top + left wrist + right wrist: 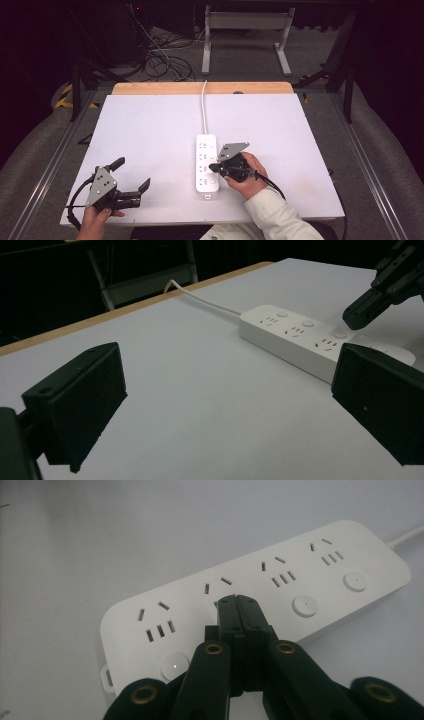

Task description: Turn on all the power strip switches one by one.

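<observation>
White tabletop (pixel 150 145) on a wooden board, dark floor and cables beyond its far edge. A white four-outlet power strip (pixel 206 165) lies lengthwise near the middle of the table, closer to my near edge, its cord (pixel 203 107) running off over the far edge. Each outlet has a round switch button beside it.

My right gripper (pixel 214 167) has its jaws pressed fully together, nothing between them, forming one blunt tip. In the right gripper view that tip (pixel 236 602) hangs over the strip at the second outlet from the cordless end, where its button should be; the button itself is hidden under the tip, so I cannot tell whether I touch it. The neighbouring buttons (pixel 304 605) and (pixel 175 665) show on either side.

My left gripper (pixel 131 186) rests near the near left corner of the table, jaws spread wide and empty, well apart from the strip.

I judge the step in hand to be pressing that switch. To do it well: keep the jaws closed, come straight down on the button's centre, avoid the outlet slots, and press briefly so the strip does not slide. The left could steady the strip if it shifts.
</observation>
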A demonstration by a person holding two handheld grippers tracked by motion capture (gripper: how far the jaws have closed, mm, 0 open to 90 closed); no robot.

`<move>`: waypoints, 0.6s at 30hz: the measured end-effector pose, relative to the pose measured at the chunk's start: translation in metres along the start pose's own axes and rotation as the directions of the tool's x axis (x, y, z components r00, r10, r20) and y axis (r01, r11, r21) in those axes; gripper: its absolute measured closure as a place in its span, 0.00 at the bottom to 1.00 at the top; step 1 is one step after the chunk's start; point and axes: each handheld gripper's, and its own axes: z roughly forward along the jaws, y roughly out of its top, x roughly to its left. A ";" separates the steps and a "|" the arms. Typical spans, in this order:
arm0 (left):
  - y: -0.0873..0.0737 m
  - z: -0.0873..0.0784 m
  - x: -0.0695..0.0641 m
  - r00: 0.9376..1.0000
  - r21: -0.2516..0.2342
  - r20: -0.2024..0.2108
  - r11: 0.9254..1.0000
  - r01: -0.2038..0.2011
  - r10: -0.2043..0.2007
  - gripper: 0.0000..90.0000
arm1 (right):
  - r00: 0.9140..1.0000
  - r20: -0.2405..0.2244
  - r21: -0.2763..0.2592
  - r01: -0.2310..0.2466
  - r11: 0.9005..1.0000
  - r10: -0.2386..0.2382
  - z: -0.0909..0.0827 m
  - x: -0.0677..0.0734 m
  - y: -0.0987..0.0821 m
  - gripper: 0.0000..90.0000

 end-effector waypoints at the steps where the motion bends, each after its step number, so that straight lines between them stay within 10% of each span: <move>1: 0.000 0.000 0.000 1.000 0.000 0.000 1.000 -0.001 0.001 0.01 | 1.000 0.003 0.001 -0.003 1.000 0.003 0.001 -0.001 0.000 1.00; 18: 0.000 0.000 0.000 1.000 0.001 0.001 1.000 -0.003 0.003 0.01 | 1.000 0.025 0.019 -0.011 1.000 0.010 0.011 -0.003 0.000 1.00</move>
